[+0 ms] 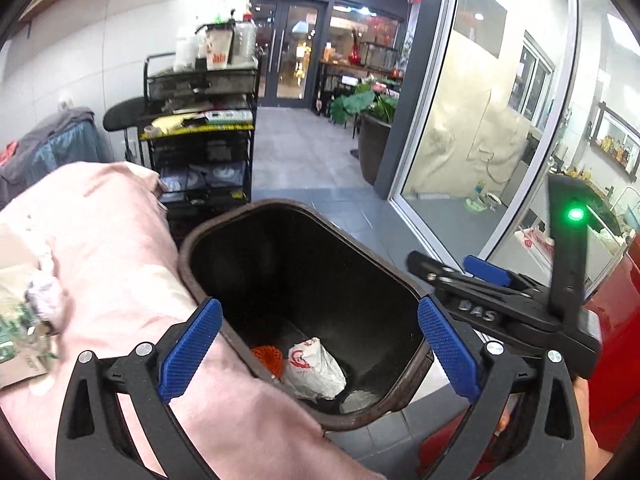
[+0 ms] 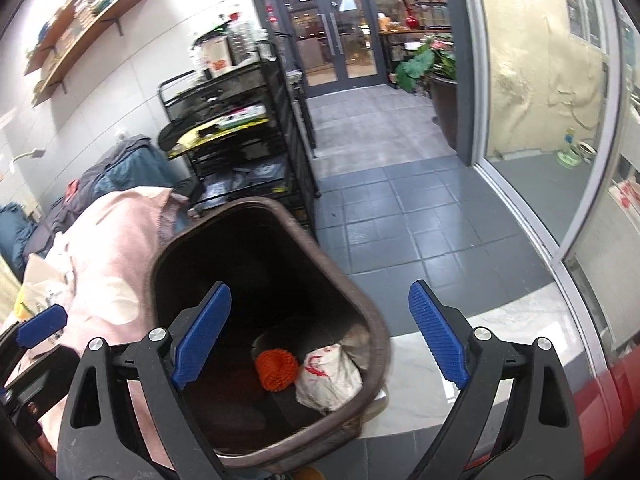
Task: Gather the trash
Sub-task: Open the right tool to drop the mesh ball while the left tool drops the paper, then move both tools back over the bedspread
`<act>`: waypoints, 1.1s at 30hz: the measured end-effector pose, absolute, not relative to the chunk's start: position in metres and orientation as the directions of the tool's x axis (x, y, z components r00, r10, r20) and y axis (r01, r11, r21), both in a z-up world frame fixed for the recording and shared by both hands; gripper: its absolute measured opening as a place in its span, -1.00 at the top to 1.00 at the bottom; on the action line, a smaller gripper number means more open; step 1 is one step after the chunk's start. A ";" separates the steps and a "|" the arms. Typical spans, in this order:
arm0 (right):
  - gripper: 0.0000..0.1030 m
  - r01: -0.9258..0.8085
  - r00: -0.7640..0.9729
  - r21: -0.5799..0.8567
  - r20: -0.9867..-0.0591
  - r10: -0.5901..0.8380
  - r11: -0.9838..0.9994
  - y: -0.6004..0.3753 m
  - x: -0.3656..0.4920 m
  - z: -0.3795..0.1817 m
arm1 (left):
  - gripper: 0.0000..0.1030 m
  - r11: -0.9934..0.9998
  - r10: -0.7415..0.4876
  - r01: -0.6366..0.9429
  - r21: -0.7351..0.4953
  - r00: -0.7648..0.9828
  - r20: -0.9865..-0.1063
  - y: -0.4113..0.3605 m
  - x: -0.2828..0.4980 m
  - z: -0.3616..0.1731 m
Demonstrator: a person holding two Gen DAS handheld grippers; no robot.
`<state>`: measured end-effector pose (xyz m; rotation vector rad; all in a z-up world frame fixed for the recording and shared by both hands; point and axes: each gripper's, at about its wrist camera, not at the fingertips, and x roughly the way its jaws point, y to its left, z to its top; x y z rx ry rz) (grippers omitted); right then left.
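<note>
The left tool (image 1: 320,344) stands wide open above the mouth of a dark brown bin (image 1: 404,280), its blue pads (image 1: 192,356) spread to either side of the opening and nothing between them. The right tool (image 2: 320,336) is spread almost as wide and is likewise empty — its left pad (image 2: 202,336) hangs over the bin's interior, its right pad over the pale floor strip (image 2: 428,368) beyond the rim. In the left wrist view the right tool shows at the right edge, with a green light on its black body.

The bin has a rounded, roughly rectangular rim and a black inside. At its bottom lie two pieces of trash, touching: a crumpled white paper bag (image 1: 314,368) with a red printed mark, and to its left a small orange mesh ball (image 1: 269,357). Something pale lies at the near right corner, too unclear to name.

Left of the bin, pressed against its wall, is a pink cloth (image 1: 120,248) — more crumpled paper and wrappers (image 1: 28,320) rest on it at the far left. Behind stand a black wire shelf cart (image 1: 200,128), grey floor tiles (image 2: 404,236) and glass doors (image 2: 332,28).
</note>
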<state>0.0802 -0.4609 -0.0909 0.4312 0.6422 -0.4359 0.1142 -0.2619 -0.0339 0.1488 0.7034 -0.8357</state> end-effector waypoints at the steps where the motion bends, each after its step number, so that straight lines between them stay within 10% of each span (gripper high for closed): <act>1: -0.74 0.499 0.724 0.246 -0.646 -0.243 0.831 -0.457 0.082 -0.089 | -0.88 0.678 -0.629 0.721 -0.142 0.470 -0.618 -0.258 0.112 -0.031; 33: -0.75 -0.003 0.797 0.286 -0.578 0.175 0.958 -0.290 0.142 -0.047 | -0.88 0.922 -0.373 0.376 -0.096 0.789 -0.488 -0.077 0.103 -0.009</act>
